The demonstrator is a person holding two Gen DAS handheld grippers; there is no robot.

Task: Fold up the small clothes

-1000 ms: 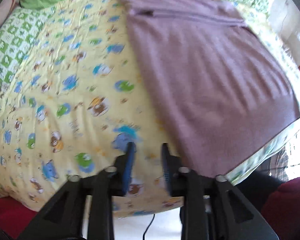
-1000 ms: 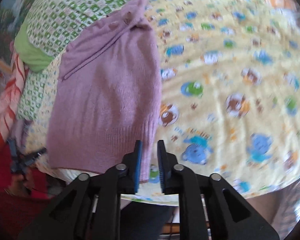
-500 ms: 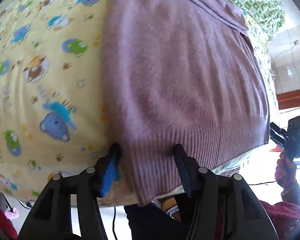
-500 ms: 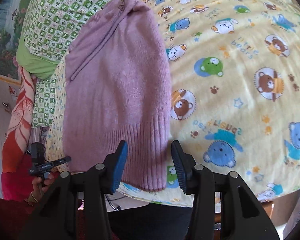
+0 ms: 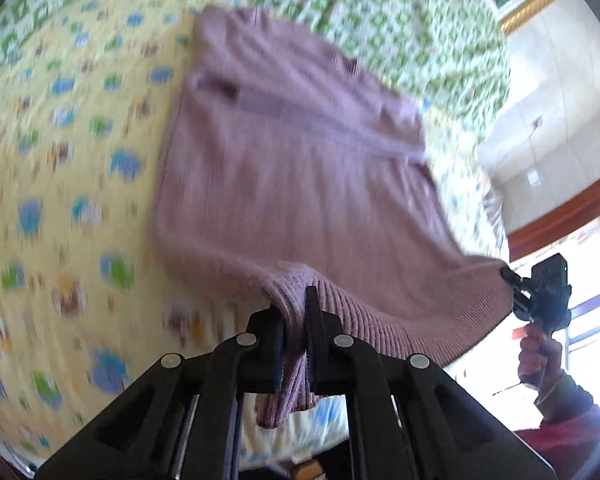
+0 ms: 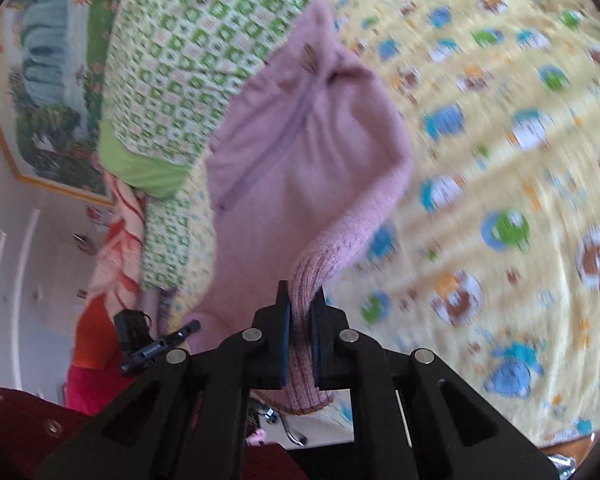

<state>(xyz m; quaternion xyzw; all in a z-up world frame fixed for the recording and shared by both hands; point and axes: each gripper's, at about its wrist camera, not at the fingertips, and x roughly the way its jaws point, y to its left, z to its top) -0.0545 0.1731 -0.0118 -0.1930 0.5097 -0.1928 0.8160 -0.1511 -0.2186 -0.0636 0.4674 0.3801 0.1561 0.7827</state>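
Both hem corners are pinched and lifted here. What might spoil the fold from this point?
1. The left hand-held gripper pinches only a narrow bunch of the purple sweater's ribbed hem, so the knit could slip out while carried.
2. The hem sags between it and the right hand-held gripper; uneven travel would probably skew the fold line.
3. The sweater's collar end lies against the green checked pillow and may drag or bunch.

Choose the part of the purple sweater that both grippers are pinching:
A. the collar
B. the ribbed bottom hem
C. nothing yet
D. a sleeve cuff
B: the left gripper and right gripper each clamp the purple sweater at its ribbed bottom hem, lifting it off the cartoon-bear blanket.
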